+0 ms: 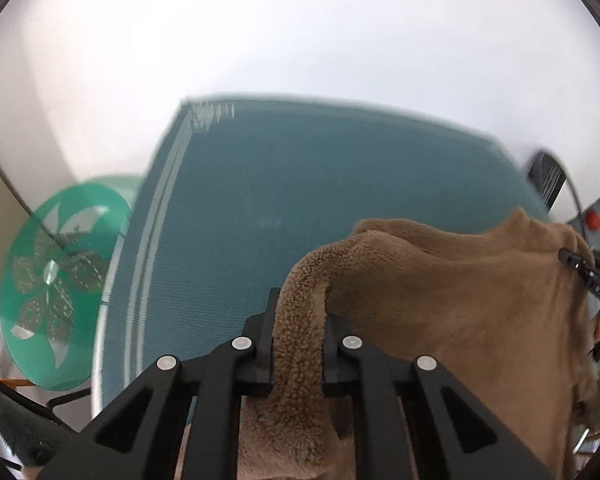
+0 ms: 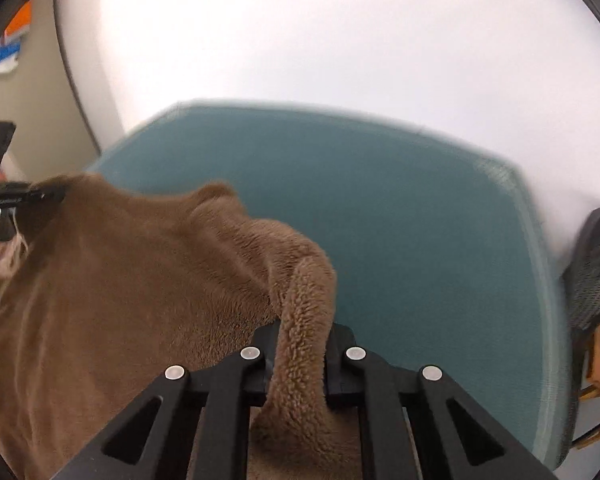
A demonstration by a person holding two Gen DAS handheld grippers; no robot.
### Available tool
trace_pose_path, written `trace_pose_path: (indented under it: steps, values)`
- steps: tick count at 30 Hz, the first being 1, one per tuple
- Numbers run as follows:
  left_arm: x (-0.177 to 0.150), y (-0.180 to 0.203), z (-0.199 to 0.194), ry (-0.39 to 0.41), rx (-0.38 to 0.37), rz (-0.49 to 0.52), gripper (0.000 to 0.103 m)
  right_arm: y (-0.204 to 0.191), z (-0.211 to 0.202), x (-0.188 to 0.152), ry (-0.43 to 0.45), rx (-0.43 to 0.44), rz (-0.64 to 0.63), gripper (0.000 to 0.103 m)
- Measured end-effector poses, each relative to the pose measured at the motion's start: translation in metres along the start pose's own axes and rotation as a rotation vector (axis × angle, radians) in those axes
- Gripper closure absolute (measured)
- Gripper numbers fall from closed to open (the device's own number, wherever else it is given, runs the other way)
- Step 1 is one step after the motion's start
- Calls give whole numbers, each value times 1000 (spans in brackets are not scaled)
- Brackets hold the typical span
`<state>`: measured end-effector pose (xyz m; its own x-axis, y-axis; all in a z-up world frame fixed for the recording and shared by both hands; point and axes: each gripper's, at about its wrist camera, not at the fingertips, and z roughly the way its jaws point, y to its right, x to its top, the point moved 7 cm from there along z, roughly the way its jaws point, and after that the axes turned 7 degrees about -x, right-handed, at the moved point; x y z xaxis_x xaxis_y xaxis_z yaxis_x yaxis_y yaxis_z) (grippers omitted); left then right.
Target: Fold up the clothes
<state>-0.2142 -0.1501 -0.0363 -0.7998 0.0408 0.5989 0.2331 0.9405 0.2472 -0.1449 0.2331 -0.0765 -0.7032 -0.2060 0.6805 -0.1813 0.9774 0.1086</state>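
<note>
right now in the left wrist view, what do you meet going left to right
green round glass table → teal mat → left tool pinching a fold of the brown fleece garment → right tool at the garment's far right edge

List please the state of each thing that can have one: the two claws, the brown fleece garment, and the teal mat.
Left claw: shut on a bunched edge of the garment.
Right claw: shut on another bunched edge of it.
Brown fleece garment: held up between both claws, hanging slack, not yet folded.
Teal mat: lying flat; the garment hides the near part of it.
Green round disc: beside the mat, untouched.
</note>
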Motion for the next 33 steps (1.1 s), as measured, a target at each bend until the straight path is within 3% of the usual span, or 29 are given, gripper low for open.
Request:
trace_pose_path:
  steps: [5, 11, 16, 21, 28, 33]
  values:
    - [15, 39, -103, 230, -27, 45, 88, 2, -87, 19, 222, -105, 31, 91]
    - [21, 101, -247, 524, -98, 101, 88, -1, -228, 28, 553, -240, 80, 91]
    - [-5, 146, -378, 820, -75, 187, 88, -18, -355, 30, 862, -358, 93, 91]
    - [-41, 175, -482, 1086, -17, 247, 80, -55, -485, 17, 1186, -495, 60, 91]
    - [-80, 200, -557, 1271, 35, 285, 76, -70, -598, -14, 1350, -575, 37, 91]
    - [-90, 199, -578, 1322, 47, 287, 76, -97, -631, -31, 1426, -620, 19, 91]
